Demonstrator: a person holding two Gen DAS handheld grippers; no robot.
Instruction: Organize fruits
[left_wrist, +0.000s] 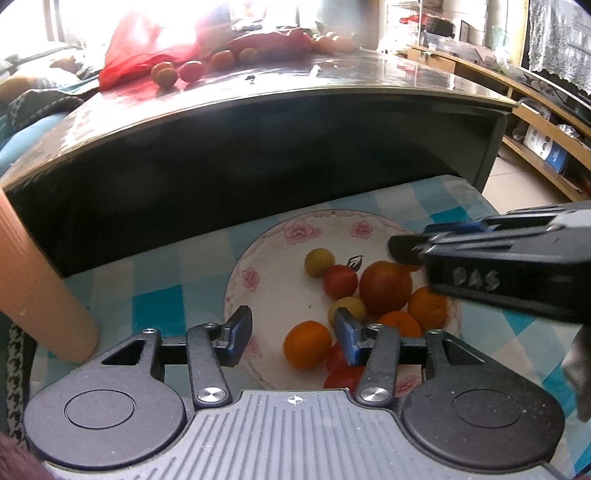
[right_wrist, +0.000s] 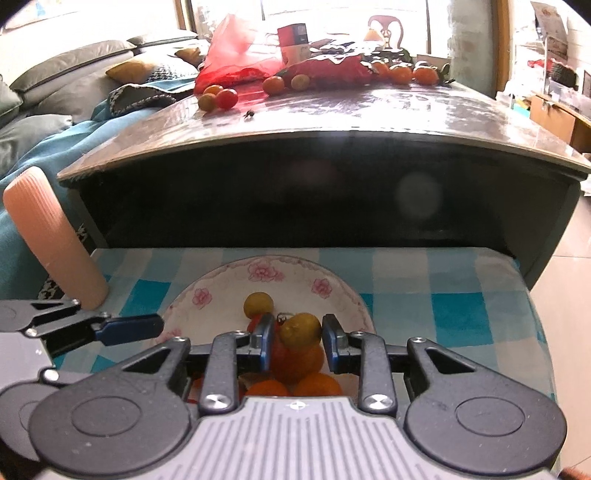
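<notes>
A white plate with pink flowers (left_wrist: 258, 266) sits on a blue checked cloth and holds several orange, red and yellow fruits. My left gripper (left_wrist: 293, 332) is open just above the plate, with an orange fruit (left_wrist: 307, 349) below its gap. My right gripper (right_wrist: 297, 341) is open over the fruit pile; a yellow fruit (right_wrist: 300, 331) lies between its fingers, not clamped. The right gripper also shows in the left wrist view (left_wrist: 491, 266). More fruits (right_wrist: 218, 99) lie on the dark table beside a red plastic bag (right_wrist: 236, 55).
A dark table (right_wrist: 332, 122) rises behind the checked cloth (right_wrist: 461, 306). A ribbed peach cylinder (right_wrist: 51, 236) stands at the cloth's left edge. A sofa with cushions (right_wrist: 74, 74) is at the far left. Shelving (left_wrist: 535, 122) stands at the right.
</notes>
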